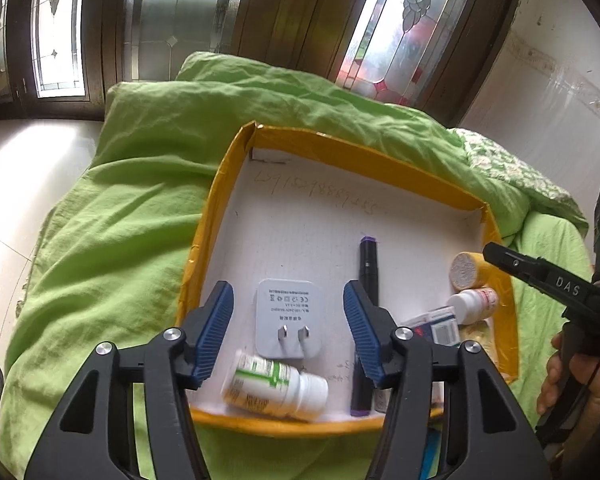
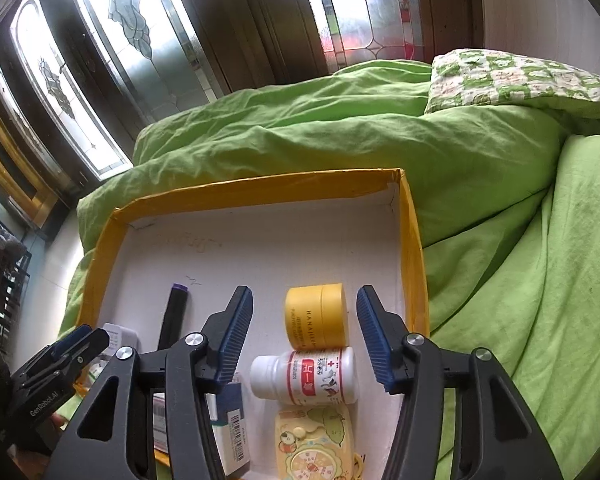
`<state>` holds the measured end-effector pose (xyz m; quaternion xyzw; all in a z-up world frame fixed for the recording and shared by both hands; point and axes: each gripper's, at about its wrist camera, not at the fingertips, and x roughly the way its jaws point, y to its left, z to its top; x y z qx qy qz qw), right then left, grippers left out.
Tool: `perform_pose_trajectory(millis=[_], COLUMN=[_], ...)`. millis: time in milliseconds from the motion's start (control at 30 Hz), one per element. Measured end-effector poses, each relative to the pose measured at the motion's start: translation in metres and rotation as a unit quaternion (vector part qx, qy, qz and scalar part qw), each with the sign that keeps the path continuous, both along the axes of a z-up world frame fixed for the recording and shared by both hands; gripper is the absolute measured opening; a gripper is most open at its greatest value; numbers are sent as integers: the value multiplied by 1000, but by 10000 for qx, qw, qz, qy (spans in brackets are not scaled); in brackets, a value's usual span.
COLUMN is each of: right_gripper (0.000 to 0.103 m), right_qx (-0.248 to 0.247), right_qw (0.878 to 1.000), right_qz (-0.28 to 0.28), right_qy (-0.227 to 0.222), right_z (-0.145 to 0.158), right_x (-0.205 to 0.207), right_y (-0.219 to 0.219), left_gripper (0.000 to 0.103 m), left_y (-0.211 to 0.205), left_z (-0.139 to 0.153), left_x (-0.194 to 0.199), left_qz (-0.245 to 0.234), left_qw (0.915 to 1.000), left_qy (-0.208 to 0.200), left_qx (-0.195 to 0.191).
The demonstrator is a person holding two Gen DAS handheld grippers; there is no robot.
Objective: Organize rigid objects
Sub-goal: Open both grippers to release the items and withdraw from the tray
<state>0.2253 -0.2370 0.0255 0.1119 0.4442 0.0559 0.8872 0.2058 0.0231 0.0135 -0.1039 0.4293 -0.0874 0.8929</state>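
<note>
Both the left gripper (image 1: 288, 330) and the right gripper (image 2: 304, 336) hang spread and empty over a yellow-rimmed box (image 1: 220, 184) on a green quilt (image 1: 112, 200). Inside lie a white charger (image 1: 288, 316), a green-labelled bottle (image 1: 274, 386), a black pen (image 1: 367, 268), a yellow jar (image 2: 316, 316), a red-labelled bottle (image 2: 306, 376) and small cartons (image 2: 232, 416). The jar and red-labelled bottle touch, close to the box's right wall.

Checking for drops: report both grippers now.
Left gripper: open, holding nothing, over the charger.
Right gripper: open, holding nothing, over the jar.

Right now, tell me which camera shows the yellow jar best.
Right wrist view: the yellow jar lies whole between the open fingers, its label readable. The left wrist view shows only its pale end at the tray's right wall.
</note>
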Motion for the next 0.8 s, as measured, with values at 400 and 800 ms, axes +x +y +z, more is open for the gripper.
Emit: perform_pose_trajectory(millis=[400, 800], right_gripper=[60, 64], right_qx=[632, 911], right_qw=[9979, 9927], right_qz=[92, 270], right_qy=[73, 742], right_z=[17, -3], right_x=[-78, -164], right_y=[-5, -8], left_gripper=[70, 70], left_y=[16, -43], left_z=[-4, -25], left_x=[-111, -172], left_qz=[-112, -1006], left_qw=[9999, 9918], left_qy=[125, 292], left_qx=[14, 733])
